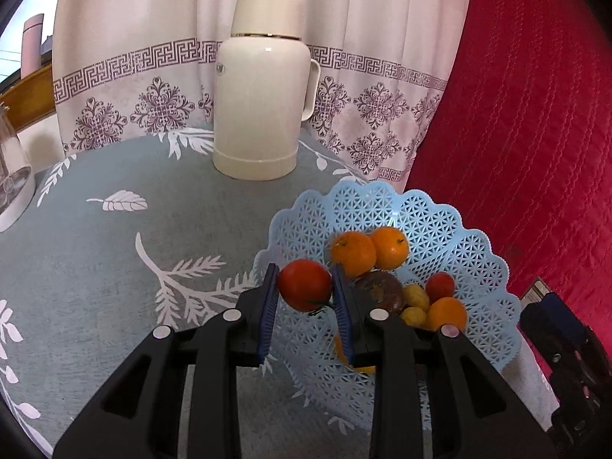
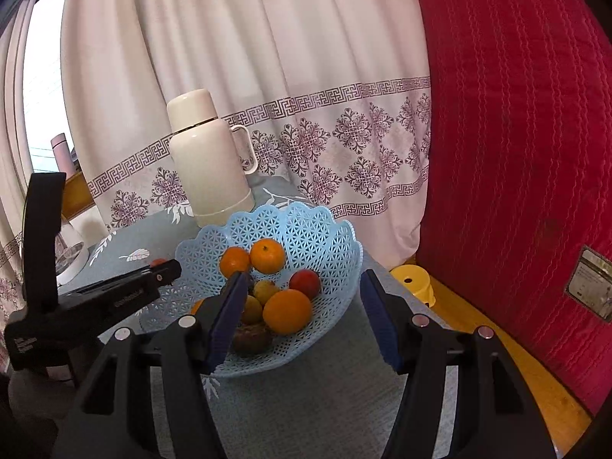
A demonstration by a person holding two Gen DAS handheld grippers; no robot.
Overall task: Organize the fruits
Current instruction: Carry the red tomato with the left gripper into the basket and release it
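Observation:
A red tomato [image 1: 304,285] sits between the blue pads of my left gripper [image 1: 305,287], which is shut on it just above the near-left rim of the light blue lattice basket [image 1: 382,199]. The basket holds two oranges [image 1: 354,252] at the back, a brown fruit [image 1: 380,290], small yellow fruits [image 1: 415,298], a small red fruit [image 1: 440,285] and another orange [image 1: 447,311]. In the right wrist view my right gripper [image 2: 302,275] stands open in front of the basket [image 2: 306,222], with nothing between its pads. The left gripper [image 2: 164,267] reaches in from the left.
A cream thermos flask [image 1: 264,88] stands behind the basket on the grey-blue leaf-patterned tablecloth [image 1: 114,267]. A glass vessel [image 1: 11,176] is at the table's left edge. A red quilted cushion [image 1: 535,114] rises to the right, with a yellow stool [image 2: 415,281] below it.

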